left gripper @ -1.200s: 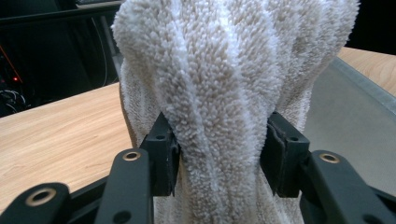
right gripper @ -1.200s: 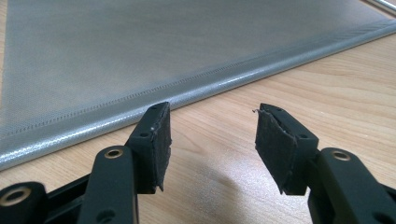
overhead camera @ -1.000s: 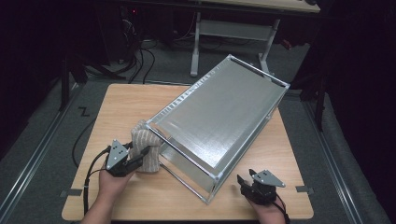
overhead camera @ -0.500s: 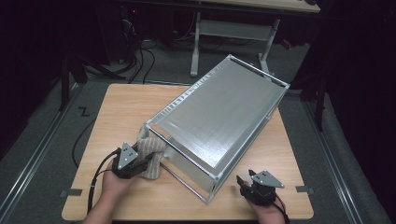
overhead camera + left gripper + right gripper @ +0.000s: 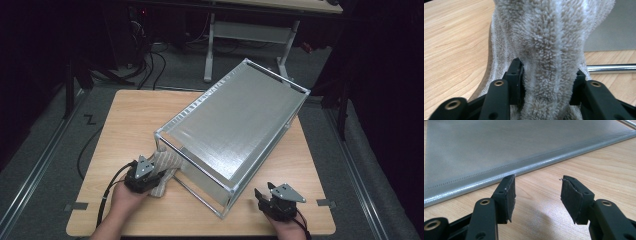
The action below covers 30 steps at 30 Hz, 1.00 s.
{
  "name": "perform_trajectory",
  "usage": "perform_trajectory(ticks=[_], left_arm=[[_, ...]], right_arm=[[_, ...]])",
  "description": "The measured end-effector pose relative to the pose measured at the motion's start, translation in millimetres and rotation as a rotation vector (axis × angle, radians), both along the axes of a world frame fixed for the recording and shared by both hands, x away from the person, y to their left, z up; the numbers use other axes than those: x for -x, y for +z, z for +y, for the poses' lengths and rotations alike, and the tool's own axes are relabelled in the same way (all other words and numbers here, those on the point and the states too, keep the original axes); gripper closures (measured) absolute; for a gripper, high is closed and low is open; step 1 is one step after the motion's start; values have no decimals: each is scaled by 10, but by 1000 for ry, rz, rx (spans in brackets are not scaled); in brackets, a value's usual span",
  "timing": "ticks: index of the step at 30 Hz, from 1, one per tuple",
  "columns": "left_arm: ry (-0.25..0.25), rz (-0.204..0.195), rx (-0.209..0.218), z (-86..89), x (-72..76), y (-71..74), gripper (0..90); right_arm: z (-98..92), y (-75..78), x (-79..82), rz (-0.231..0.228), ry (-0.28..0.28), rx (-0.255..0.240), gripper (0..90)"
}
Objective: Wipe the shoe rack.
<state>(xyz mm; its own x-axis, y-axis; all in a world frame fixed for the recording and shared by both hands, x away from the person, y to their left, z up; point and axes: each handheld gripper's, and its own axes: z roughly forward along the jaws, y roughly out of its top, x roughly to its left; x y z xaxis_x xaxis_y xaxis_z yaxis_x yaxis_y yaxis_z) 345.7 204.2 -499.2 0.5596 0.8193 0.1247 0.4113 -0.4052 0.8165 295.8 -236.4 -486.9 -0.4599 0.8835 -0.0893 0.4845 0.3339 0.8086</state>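
A beige striped towel (image 5: 167, 162) lies on the wooden table (image 5: 130, 120) at the open near-left end of a silver mesh-walled box (image 5: 235, 130) with a chrome frame. My left gripper (image 5: 156, 176) is at the towel's near end. In the left gripper view its jaws have just been closing, and both pads press into a thick fold of the towel (image 5: 549, 50) held in my left gripper (image 5: 547, 82). My right gripper (image 5: 262, 197) rests near the table's front right, beside the box's near corner. In the right gripper view my right gripper (image 5: 537, 192) is open over bare wood.
The box lies diagonally across the table, from front centre to back right. Its grey mesh wall (image 5: 499, 150) stands just ahead of the right jaws. A chrome frame bar (image 5: 611, 68) runs along the table beside the towel. A metal desk frame (image 5: 250, 35) stands behind the table.
The towel, earlier bunched upright at the box's end, has come down lower onto the table. My left gripper sank with it and shifted slightly right. The right gripper kept still.
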Motion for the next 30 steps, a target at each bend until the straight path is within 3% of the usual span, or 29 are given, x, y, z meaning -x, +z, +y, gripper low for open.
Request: perform_trajectory(ticks=[7,13,18,22,30], left_arm=[[6,-48,37,43,33,85,615],[21,-163,86,51,124,383,629],[29,-225,124,64,177,569,628],[28,-226,116,54,168,576,630],[24,-160,82,33,92,418,631]], right_arm=[[-5,-1,1,-2,-3,0,452],[1,-6,1,-1,5,6,452],[2,-2,4,-3,3,4,452],[2,-5,4,-2,4,6,452],[1,-5,6,-1,6,7,453]])
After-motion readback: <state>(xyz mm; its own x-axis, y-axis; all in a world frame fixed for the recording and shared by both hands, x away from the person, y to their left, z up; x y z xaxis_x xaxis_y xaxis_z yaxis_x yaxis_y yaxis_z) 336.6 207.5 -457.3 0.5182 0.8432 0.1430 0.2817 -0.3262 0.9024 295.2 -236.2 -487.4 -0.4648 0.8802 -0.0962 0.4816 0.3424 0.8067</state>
